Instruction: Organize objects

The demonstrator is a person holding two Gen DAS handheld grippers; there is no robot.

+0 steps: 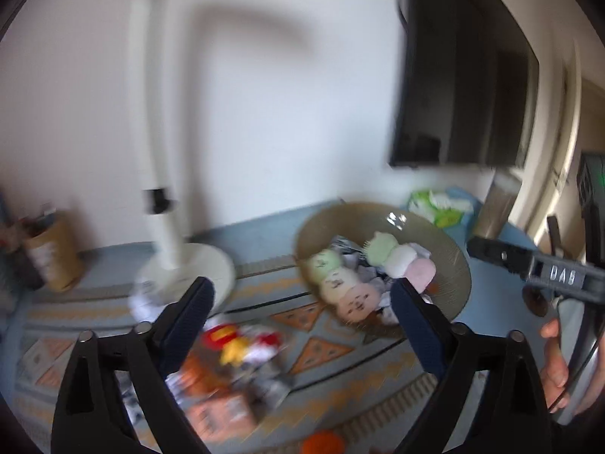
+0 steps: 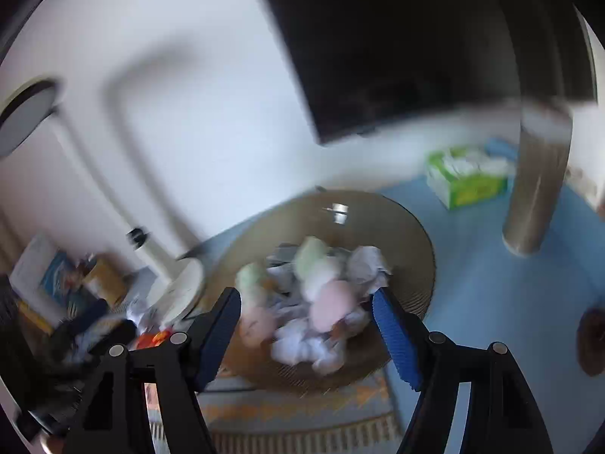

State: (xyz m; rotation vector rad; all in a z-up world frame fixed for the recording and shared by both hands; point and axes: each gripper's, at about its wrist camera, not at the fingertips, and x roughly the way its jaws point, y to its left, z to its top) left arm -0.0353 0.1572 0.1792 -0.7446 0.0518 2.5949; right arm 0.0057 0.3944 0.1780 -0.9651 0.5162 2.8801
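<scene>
Both views are pretty blurry. The ribbed brownish glass bowl [image 1: 446,242] sits on the blue worktop [image 2: 491,283], stuffed with soft rounded pastel plushies [image 1: 342,283] and crumpled white paper [image 2: 302,348]. Left gripper [image 1: 302,317] gapes wide, nothing between its ridged pads; right gripper [image 2: 306,325] is parted too, empty, hovering over the bowl.

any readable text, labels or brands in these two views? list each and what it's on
"DAB": white letters on the right gripper, seen from the left wrist view.
Snack packets on the patterned mat: print too blurred to read.
Green tissue pack: print too blurred.
Brown canister: label unreadable.
</scene>
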